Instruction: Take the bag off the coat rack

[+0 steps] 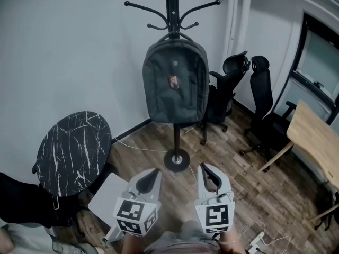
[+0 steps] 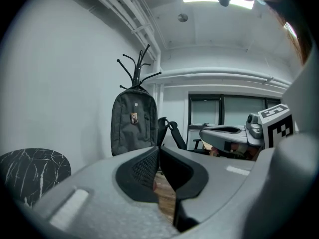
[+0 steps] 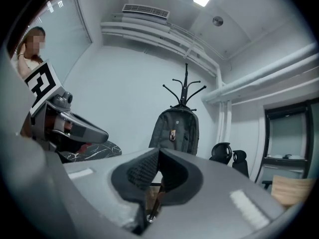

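Bag [image 1: 176,82] on coat rack [image 1: 173,15]; round table [image 1: 72,152] left.

Bag [image 1: 176,83]: one.
Coat rack [image 1: 170,4]: one.
Office chairs: two, first chair [image 1: 226,89], second chair [image 1: 263,115].
Desks: two, round marbled desk [image 1: 74,150], wooden desk [image 1: 312,142].
Grippers: two, left gripper [image 1: 153,172], right gripper [image 1: 204,168].
Power strip [image 1: 256,242] on floor: one.

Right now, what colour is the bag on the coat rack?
The bag is dark grey, clearest in the head view.
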The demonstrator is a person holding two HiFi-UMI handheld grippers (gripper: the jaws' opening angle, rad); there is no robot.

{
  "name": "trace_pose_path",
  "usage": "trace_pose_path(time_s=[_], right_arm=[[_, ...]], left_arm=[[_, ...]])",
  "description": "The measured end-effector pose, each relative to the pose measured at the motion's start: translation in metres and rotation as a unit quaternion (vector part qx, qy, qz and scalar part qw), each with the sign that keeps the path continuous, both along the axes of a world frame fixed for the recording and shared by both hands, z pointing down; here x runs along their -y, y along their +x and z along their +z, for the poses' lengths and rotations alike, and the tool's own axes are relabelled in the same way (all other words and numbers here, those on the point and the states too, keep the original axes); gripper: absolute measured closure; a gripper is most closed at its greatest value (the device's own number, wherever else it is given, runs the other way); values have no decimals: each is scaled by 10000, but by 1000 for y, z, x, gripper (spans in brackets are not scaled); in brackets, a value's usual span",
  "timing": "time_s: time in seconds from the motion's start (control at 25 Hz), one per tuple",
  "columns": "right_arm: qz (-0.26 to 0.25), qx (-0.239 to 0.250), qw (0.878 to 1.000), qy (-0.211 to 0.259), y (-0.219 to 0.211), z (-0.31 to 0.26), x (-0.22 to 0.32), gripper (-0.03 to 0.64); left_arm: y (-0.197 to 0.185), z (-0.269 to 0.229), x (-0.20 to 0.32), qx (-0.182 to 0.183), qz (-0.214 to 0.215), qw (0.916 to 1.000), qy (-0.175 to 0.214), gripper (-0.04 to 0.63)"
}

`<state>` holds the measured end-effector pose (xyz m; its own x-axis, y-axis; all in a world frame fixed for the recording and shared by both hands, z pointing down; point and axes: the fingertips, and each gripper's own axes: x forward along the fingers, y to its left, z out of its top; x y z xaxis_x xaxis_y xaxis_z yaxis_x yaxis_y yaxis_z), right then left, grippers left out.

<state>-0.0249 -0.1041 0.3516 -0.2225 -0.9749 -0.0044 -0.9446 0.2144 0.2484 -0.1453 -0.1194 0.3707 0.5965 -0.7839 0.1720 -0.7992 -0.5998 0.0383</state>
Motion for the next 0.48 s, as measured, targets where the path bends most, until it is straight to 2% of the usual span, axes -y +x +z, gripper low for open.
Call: trace_pose_path(time_s=[0.16, 0.32, 0.48], right_arm=[[103, -46, 9999, -99, 1, 3, 8, 614], [-23, 263, 9994, -232, 0, 3, 19, 614], [-36, 331, 9994, -105, 6, -2, 41, 614]], left_arm=[[1, 0, 12, -86, 72, 9999, -24, 581], [3, 2, 26, -164, 130, 9998, -67, 581], [8, 0, 46, -193, 132, 9997, -37, 581]])
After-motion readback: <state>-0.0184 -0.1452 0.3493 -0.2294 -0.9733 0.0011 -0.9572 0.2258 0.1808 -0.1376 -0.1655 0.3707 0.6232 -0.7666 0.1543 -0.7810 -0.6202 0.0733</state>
